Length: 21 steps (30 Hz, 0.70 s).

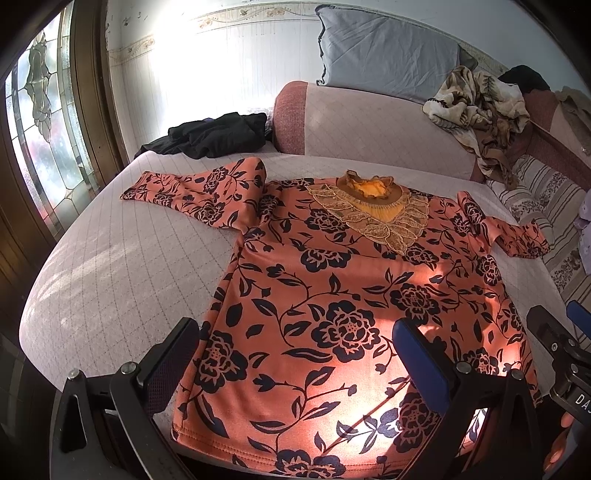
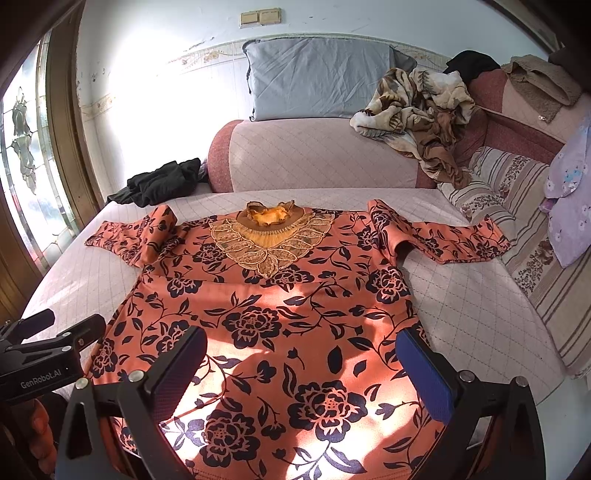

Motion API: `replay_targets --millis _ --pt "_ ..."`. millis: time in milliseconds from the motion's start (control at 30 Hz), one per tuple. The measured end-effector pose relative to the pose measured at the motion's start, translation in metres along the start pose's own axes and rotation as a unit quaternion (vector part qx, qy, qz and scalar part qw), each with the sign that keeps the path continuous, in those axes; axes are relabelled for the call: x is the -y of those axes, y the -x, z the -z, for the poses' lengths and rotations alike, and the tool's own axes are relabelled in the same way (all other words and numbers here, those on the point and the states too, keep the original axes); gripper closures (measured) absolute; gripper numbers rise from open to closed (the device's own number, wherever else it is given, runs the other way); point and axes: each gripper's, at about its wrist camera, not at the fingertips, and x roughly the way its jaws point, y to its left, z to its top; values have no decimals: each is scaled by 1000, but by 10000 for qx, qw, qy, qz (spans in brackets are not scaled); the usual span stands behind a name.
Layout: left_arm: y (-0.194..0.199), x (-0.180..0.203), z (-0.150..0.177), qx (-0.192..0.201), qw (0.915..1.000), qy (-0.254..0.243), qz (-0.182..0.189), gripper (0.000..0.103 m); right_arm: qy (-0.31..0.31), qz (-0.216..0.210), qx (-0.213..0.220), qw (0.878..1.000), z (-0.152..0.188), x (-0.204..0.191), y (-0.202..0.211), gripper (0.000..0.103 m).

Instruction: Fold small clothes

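Item: orange floral top (image 1: 332,295), long-sleeved, dark rose print, gold lace yoke (image 1: 373,218) at the neck. It lies flat, front up, across the middle of the quilted bed (image 1: 122,258), hem toward the lower edge of the frame, collar toward the far bolster (image 1: 369,125). Both sleeves are spread outward, each bent near the shoulder.

Left hand-held gripper (image 1: 295,362): lower centre of the left wrist view, fingers wide apart, nothing between them, poised over the hem area of the top. Whether the pads touch the cloth cannot be told.

Right hand-held gripper (image 2: 303,373): lower centre of the right wrist view, fingers likewise wide apart and empty, over the lower body of the top.

Left wrist view only: the right gripper's body at the right edge; the stained-glass window (image 1: 40,122) fills the left side.

Right wrist view only: the left gripper's body at the lower left edge; wall switch plates (image 2: 260,17) at upper centre; a lilac flowered cloth (image 2: 569,192) at the right edge; the right sleeve (image 2: 443,240) seen full length.

Both views: black garment (image 1: 218,134) bunched at the upper left of the bed; grey-blue pillow (image 1: 388,55) against the wall; crumpled beige floral blanket (image 1: 480,107) at upper right; striped cushion (image 1: 546,218) beside the bed.
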Motion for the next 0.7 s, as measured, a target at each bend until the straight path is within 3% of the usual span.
replay_targets --millis 700 --pt "0 -3 -2 -20 9999 102 -25 0 -47 9 77 10000 -2 1 4 0"
